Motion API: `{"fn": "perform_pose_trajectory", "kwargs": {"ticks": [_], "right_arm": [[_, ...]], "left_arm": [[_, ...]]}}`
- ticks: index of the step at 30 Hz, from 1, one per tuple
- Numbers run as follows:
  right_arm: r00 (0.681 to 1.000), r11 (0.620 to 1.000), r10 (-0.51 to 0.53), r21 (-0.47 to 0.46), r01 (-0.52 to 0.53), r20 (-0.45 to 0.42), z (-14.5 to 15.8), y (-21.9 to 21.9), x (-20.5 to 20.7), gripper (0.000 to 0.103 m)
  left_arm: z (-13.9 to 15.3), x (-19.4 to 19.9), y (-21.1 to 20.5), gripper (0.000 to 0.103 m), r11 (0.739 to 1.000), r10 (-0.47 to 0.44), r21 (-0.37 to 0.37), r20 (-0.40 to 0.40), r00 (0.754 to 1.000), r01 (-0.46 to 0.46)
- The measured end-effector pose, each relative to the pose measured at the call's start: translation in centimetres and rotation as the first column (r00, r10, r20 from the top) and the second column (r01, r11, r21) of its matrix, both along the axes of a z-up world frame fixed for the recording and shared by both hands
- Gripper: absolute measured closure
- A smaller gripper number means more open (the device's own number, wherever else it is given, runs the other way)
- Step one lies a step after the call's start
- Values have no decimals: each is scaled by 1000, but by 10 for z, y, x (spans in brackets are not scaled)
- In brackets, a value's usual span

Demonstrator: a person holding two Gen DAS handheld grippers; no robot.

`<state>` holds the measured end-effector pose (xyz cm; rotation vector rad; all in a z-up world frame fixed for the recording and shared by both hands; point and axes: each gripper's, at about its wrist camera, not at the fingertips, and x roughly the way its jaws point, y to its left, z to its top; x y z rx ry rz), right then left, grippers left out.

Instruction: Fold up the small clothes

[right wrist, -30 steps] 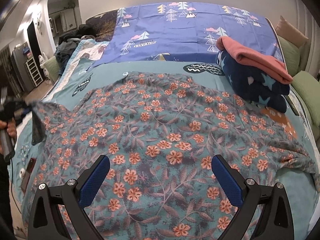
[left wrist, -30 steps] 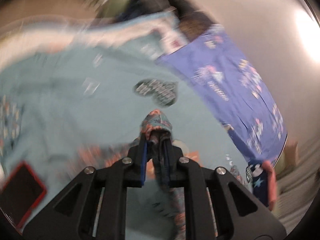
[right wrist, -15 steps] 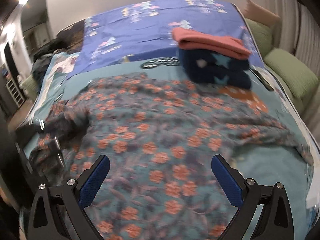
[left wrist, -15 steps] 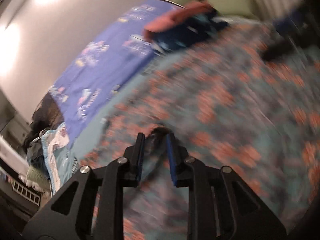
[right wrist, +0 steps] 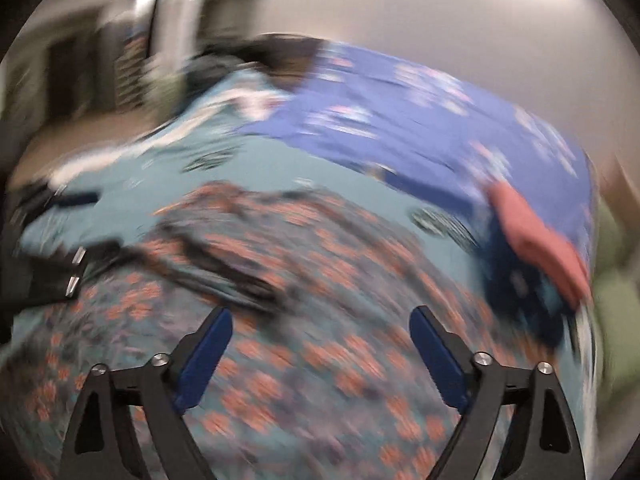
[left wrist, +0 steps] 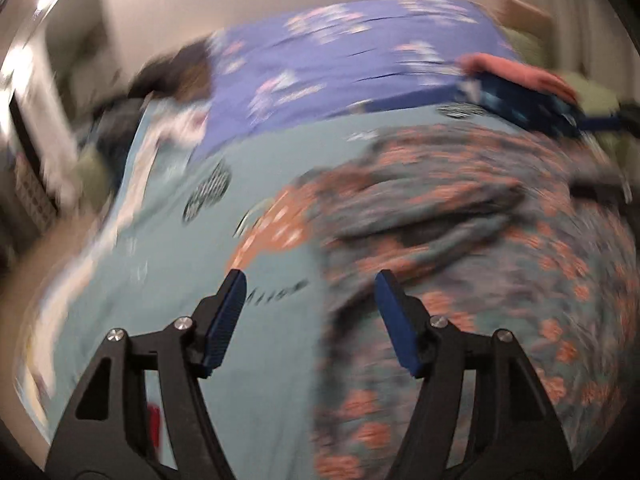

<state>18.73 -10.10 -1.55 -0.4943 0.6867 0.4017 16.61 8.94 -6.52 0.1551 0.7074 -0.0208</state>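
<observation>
Both views are heavily motion-blurred; fine detail is not reliable.

Left gripper (left wrist: 308,294): jaws stand apart and have just been opening. Nothing lies between the pads. Below them is the straight left edge of the floral garment (left wrist: 460,240), with bare teal bedspread (left wrist: 168,280) under the left pad side and floral cloth under the right.

Right gripper (right wrist: 320,332): jaws stand wide and have just been closing slightly. Nothing is gripped; they hang over the middle of the floral garment (right wrist: 320,280), clear of it as far as the blur allows.

Floral garment: spread on the bed, covering the near and right part of the bedspread. A fold of it, probably a sleeve, lies doubled across its upper part in a rumpled dark ridge. Its far edge stops short of the purple sheet (left wrist: 360,68), leaving a band of teal bedspread between them.

Folded stack (right wrist: 532,264): a navy item with a pink one on top, at the far right of the bed, just beside the garment's far right edge. Green cushions (right wrist: 612,280) lie beyond it at the bed's right edge.

Open room: the left strip of the bedspread is uncovered from near edge to the purple sheet. Dark clothing (left wrist: 168,72) is heaped at the far left corner.
</observation>
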Motion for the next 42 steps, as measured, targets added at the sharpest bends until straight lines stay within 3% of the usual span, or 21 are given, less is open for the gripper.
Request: {"fn": "perform_pose_trajectory", "kwargs": {"ticks": [5,11,13,14,15,19,22,23,25,26,27,29,30,32,34,38,42], "right_arm": [[987,989,130,-58,-136,-99,-23,66,35,14],[975,981,151,-97,-168,-166,-59,113,71,33],[976,983,123,-111,-144,-180,-67,117,80,56],[976,986,101,-110,-124,-191,-69,116,84,88],[975,992,68,-87,-88,-212,-68,109,91,98],[971,988,-49,131,81,-232,-32,50,101,99],[949,902,-219,324,285,-226,3,-35,92,98],[919,830,-298,406,383,-257,12,-79,84,98],[858,715,-399,477,511,-322,13,-136,70,95],[814,653,-445,486,580,-373,7,-165,61,83],[768,604,-469,475,640,-437,-4,-191,54,64],[677,521,-513,436,734,-527,-29,-230,35,61],[651,502,-525,417,757,-549,-38,-240,27,61],[625,475,-509,412,777,-592,-51,-255,13,61],[637,458,-465,449,767,-614,-56,-262,4,61],[690,501,-432,481,719,-582,-46,-257,12,57],[709,518,-420,492,700,-567,-48,-253,22,51]], "left_arm": [[-18,9,2,35,997,4,-71,-52,999,-8],[-21,18,2,35,996,-61,-71,-62,996,57],[-20,19,13,35,995,-69,-77,-71,995,64],[-21,20,12,35,995,-74,-79,-76,994,68],[-22,20,12,35,994,-78,-78,-80,994,71],[-27,21,14,35,995,-75,-73,-89,993,68],[-28,20,19,35,994,-70,-90,-91,993,62],[-29,19,20,35,994,-66,-93,-92,994,58],[-30,20,22,35,994,-53,-98,-98,994,44],[-30,20,23,35,995,-43,-98,-102,994,33],[-31,20,24,35,995,-35,-100,-106,994,24],[-32,19,26,35,995,-13,-102,-110,994,2],[-31,19,28,35,995,-2,-99,-110,994,-9],[-31,16,31,35,994,7,-107,-113,994,-19],[-29,14,33,35,994,13,-109,-115,993,-26],[-27,9,29,35,995,1,-99,-117,993,-13],[-20,11,28,35,993,3,-119,-120,993,-18]]}}
